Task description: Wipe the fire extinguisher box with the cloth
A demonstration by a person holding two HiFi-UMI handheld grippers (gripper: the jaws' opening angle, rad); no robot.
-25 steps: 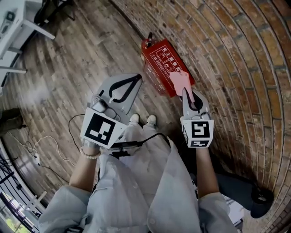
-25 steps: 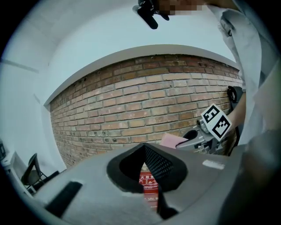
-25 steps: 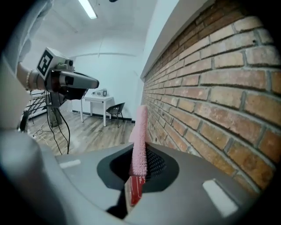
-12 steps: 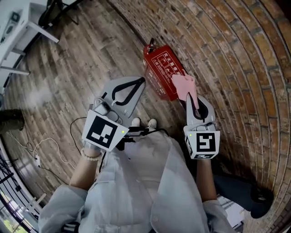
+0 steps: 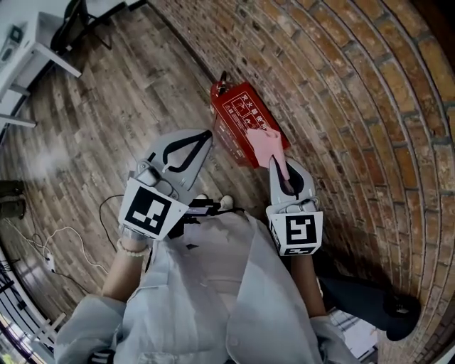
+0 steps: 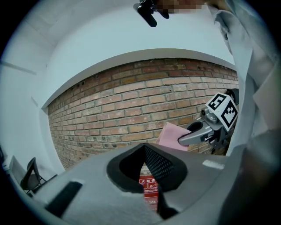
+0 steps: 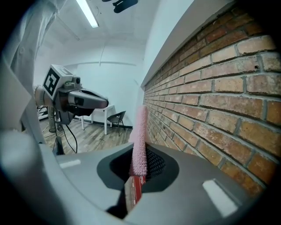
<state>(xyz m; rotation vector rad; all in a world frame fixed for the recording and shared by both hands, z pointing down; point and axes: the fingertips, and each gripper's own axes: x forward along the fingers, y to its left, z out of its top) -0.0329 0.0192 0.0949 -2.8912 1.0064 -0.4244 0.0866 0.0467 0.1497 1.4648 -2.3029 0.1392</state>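
Observation:
The red fire extinguisher box (image 5: 238, 119) lies on the wooden floor against the brick wall. My right gripper (image 5: 279, 166) is shut on a pink cloth (image 5: 264, 144), which hangs over the box's near right corner. In the right gripper view the cloth (image 7: 140, 136) stands edge-on between the jaws, with the box (image 7: 133, 193) below it. My left gripper (image 5: 206, 135) hovers left of the box, shut and holding nothing. In the left gripper view a strip of the box (image 6: 148, 185) shows past the jaws, and the cloth (image 6: 172, 135) shows in the right gripper (image 6: 183, 141).
The brick wall (image 5: 355, 106) runs close along the right. A white table (image 5: 39, 53) and a dark chair (image 5: 75, 21) stand at the far left. Cables (image 5: 60, 238) trail over the floor at the left. A dark object (image 5: 377, 302) lies behind me at the lower right.
The whole scene has slid slightly left in the head view. The cloth stays at the box's near right corner. Both grippers keep their grip states.

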